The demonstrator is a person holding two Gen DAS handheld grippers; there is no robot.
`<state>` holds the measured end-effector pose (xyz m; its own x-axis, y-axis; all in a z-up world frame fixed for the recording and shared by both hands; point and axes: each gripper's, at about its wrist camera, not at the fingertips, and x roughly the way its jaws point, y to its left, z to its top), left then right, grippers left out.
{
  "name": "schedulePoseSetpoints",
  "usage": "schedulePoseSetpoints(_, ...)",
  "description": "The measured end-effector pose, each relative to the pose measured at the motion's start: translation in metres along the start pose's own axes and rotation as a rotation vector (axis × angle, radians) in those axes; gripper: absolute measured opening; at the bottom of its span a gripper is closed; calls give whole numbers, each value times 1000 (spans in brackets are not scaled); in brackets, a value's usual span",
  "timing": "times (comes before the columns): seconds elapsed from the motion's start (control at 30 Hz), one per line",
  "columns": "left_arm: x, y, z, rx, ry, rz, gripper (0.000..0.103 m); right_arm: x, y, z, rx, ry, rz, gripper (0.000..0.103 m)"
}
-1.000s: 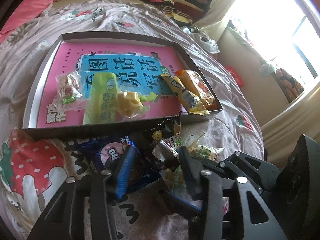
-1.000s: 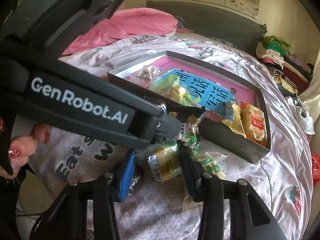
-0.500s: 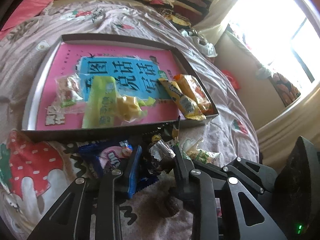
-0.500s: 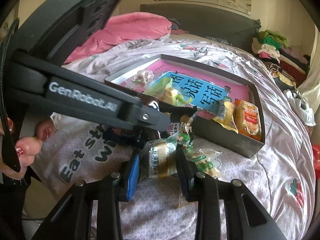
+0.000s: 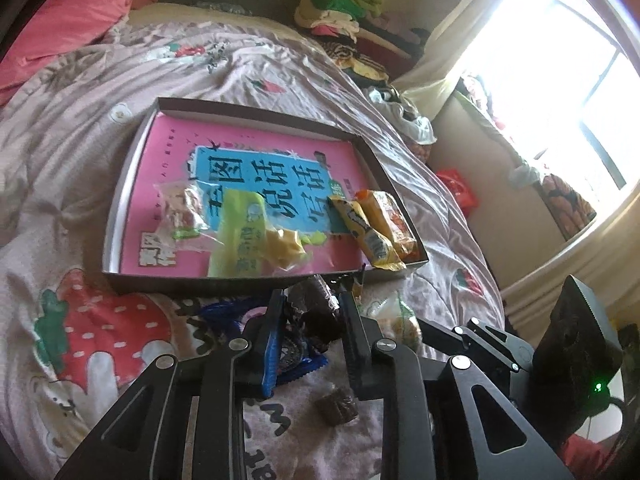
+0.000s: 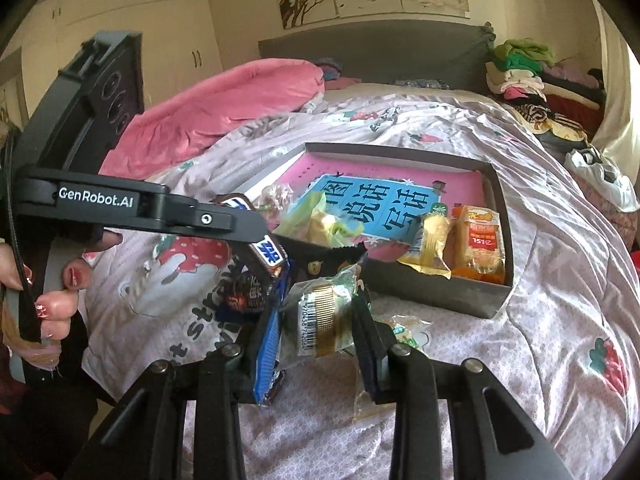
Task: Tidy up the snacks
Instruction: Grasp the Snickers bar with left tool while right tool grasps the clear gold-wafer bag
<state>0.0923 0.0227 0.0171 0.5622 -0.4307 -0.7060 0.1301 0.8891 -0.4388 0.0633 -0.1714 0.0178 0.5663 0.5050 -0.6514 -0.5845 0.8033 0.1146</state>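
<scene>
Left gripper (image 5: 310, 322): its jaws are clamped on a dark brown snack packet with white print (image 5: 316, 312), lifted clear of the pale floral quilt (image 5: 80, 168). From the right wrist view the same packet (image 6: 266, 254) hangs in the left gripper (image 6: 256, 240) just in front of the box's near wall.

Right gripper (image 6: 320, 320): closed around a clear-wrapped gold snack pack with a white barcode label (image 6: 324, 316), held above the quilt (image 6: 560, 280), just short of the box.

Shallow dark grey cardboard box (image 5: 132, 184) sits on the quilt, floor covered by a pink sheet with a blue panel of Chinese characters (image 5: 260, 176). Inside it: a clear bag of small sweets (image 5: 182, 216) near the left side; a pale green wrapper (image 5: 240, 232) beside it, with a yellow crinkled wrapper (image 5: 286, 248) touching it; at the right corner a yellow snack bar (image 5: 366, 236) alongside an orange packet (image 5: 390, 220).

Loose on the quilt below the left gripper: a blue wrapper (image 5: 296, 364) partly under the fingers, a small brown wrapped sweet (image 5: 338, 410), and a greenish clear packet (image 5: 394, 320) to the right. Under the right gripper another clear green-printed packet (image 6: 404, 332).

Pink pillow (image 5: 72, 16) and a stack of folded clothes (image 5: 340, 12) sit at the far end of the bed.
</scene>
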Motion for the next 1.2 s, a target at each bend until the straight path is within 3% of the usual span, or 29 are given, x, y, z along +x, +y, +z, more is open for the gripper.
schedulePoseSetpoints(1.2,-43,5,24,-38,-132,20,27,-26,-32,19,139,-144,-22,35)
